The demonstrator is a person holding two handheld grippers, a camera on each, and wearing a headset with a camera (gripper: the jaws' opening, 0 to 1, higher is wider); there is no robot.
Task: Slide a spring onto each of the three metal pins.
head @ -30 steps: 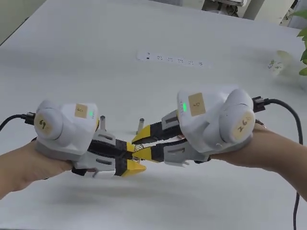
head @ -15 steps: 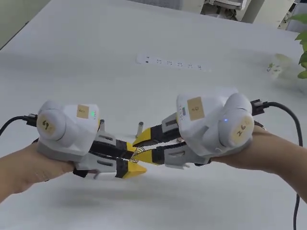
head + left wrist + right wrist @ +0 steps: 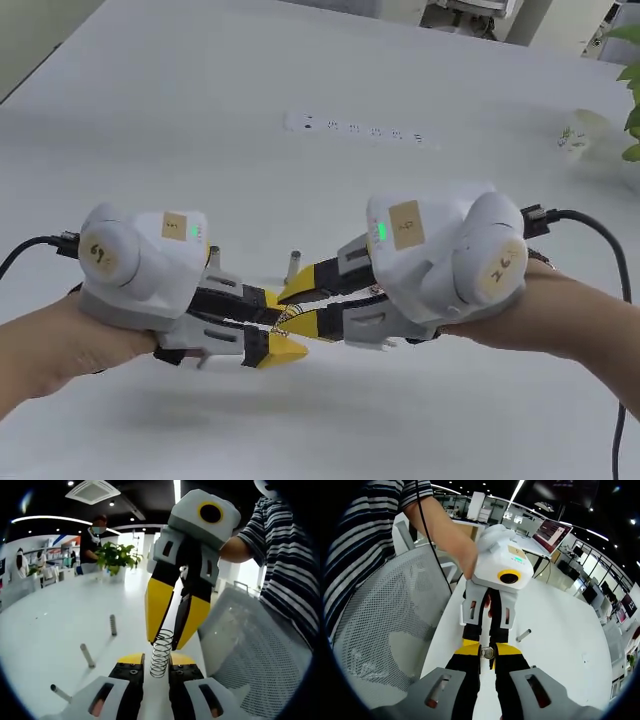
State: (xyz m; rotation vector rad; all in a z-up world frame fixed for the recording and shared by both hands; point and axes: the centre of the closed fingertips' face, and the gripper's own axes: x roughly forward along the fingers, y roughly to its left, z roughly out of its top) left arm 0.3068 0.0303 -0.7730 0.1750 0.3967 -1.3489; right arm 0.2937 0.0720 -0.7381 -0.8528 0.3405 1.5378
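A small metal spring [image 3: 287, 318] hangs above the white table between my two grippers, which meet tip to tip. My left gripper [image 3: 277, 327] is shut on the spring's near end [image 3: 160, 656]. My right gripper [image 3: 297, 307] comes in from the opposite side and is shut on the other end [image 3: 486, 652]. In the left gripper view the right gripper's yellow fingers [image 3: 160, 605] pinch the top of the coil. Three bare metal pins stand on the table [image 3: 113, 625], [image 3: 87, 656], [image 3: 60, 692]. One pin [image 3: 293, 265] stands just behind the jaws.
A white power strip [image 3: 360, 127] lies at the back of the table [image 3: 150, 150]. A plant [image 3: 632, 60] and a small pale object [image 3: 580, 130] sit at the far right. A cable [image 3: 600, 240] trails from the right gripper. A mesh chair [image 3: 385, 630] is beside the table.
The two grippers stay tip to tip with the spring between them. The left gripper has dipped slightly, and the view has shifted a little.
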